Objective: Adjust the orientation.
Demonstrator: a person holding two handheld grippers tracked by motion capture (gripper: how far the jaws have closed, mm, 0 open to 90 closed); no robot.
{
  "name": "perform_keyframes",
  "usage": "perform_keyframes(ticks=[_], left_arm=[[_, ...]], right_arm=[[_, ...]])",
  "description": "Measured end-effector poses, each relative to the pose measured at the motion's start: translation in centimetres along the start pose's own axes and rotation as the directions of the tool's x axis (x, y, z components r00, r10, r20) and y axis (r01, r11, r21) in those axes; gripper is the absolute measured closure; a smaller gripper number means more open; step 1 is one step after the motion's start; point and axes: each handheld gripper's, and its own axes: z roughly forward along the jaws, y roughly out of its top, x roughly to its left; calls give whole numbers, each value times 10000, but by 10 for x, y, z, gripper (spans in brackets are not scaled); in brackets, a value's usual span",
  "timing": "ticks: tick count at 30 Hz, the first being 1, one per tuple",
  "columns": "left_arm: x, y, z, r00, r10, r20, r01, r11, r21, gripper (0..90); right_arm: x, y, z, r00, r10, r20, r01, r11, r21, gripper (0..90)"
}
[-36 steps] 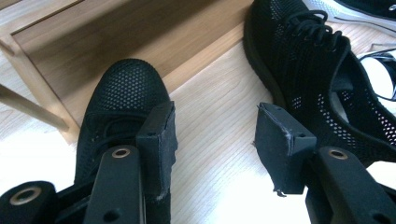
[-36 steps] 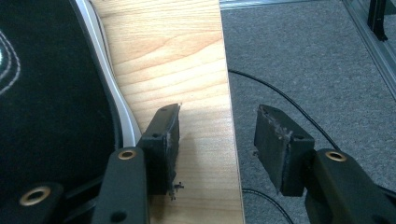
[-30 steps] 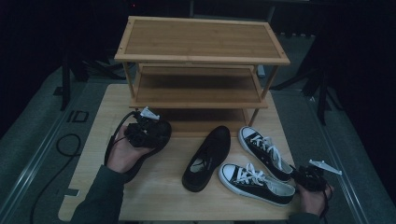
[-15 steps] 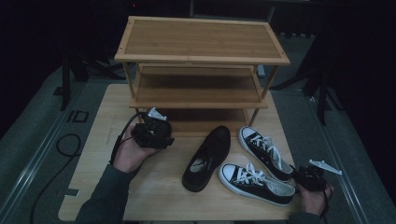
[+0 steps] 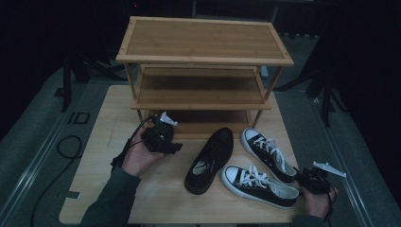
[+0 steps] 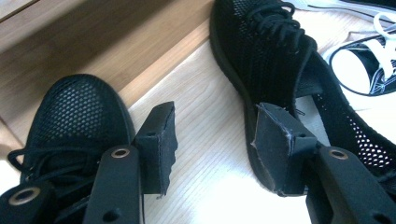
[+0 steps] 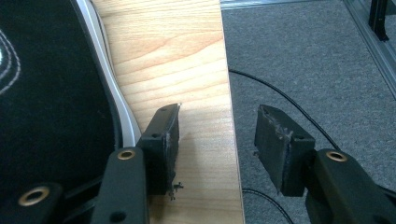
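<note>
Black mesh covered the low shoe [image 5: 210, 161] that lay on the wooden table [image 5: 94, 189], toe pointing far toward the bamboo rack [image 5: 203, 61], just right of the left gripper [image 5: 163, 137]. Its laces were black too, its opening pale inside. In the left gripper view a second black mesh shoe [image 6: 70, 126] sat by the left jaw, the first one [image 6: 275, 56] by the right; the jaws stood apart over bare wood, holding nothing. Counted: two black mesh shoes, two black canvas sneakers [image 5: 260, 184] with white laces and toe caps at the near right, one rack with three shelves. The right gripper [image 5: 317, 179] rested at the table's near right edge, jaws likewise apart and empty.
</note>
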Motion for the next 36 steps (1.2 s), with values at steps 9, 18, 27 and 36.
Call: perform_keyframes(ticks=[9, 18, 27, 36], left_arm=[[-15, 8, 12, 9990, 428, 133, -431, 9986, 299, 486], [-29, 16, 25, 9961, 864, 185, -873, 9943, 610, 497], [-38, 20, 38, 9943, 1018, 319, -1041, 9911, 826, 514], [-46, 27, 58, 9933, 1102, 339, -1135, 9861, 1211, 528]], right_arm=[[0, 0, 0, 10000, 17, -21, -16, 10000, 12, 496], [0, 0, 0, 10000, 19, -27, -19, 10000, 8, 494], [0, 0, 0, 10000, 15, -33, -15, 10000, 1, 494], [0, 0, 0, 10000, 19, -54, -19, 10000, 10, 493]])
